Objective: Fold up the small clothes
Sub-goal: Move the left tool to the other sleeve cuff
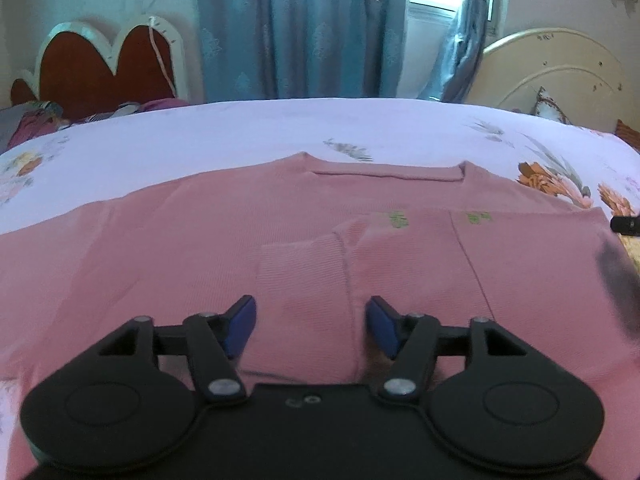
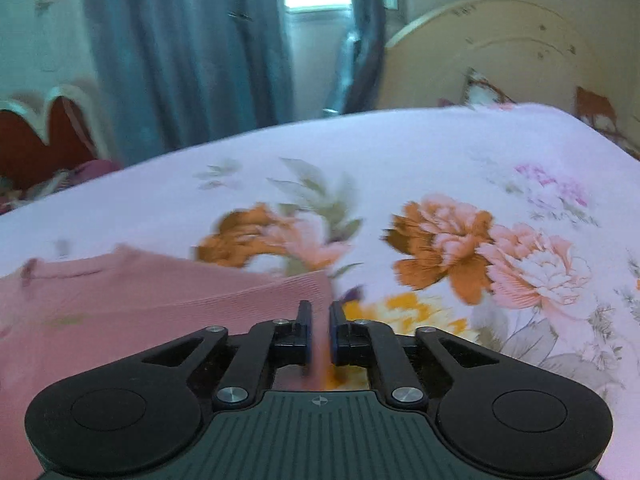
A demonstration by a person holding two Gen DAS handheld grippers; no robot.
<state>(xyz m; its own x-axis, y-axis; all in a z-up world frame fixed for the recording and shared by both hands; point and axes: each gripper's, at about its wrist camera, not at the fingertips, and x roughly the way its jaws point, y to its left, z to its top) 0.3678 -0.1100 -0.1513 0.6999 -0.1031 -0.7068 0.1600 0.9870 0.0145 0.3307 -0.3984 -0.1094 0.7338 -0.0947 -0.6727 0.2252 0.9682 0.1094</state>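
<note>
A pink ribbed sweater [image 1: 168,240] lies flat on the bed, neckline away from me. Its right sleeve [image 1: 400,248] is folded across the body, the cuff [image 1: 300,276] ending near the middle. My left gripper [image 1: 311,322] is open and empty, just above the sweater's lower part, with the cuff between the fingers' line. In the right wrist view the sweater [image 2: 140,304] fills the lower left. My right gripper [image 2: 319,322] is nearly closed at the sweater's folded right edge, with pink fabric showing between the pads. The right gripper also shows blurred at the left wrist view's edge [image 1: 618,280].
The bed has a pale lilac sheet with orange and pink flowers [image 2: 460,248]. A cream headboard [image 1: 560,72] stands at the right, a red heart-shaped headboard [image 1: 108,64] with bedding at the left. Blue curtains [image 1: 292,28] and a window hang behind.
</note>
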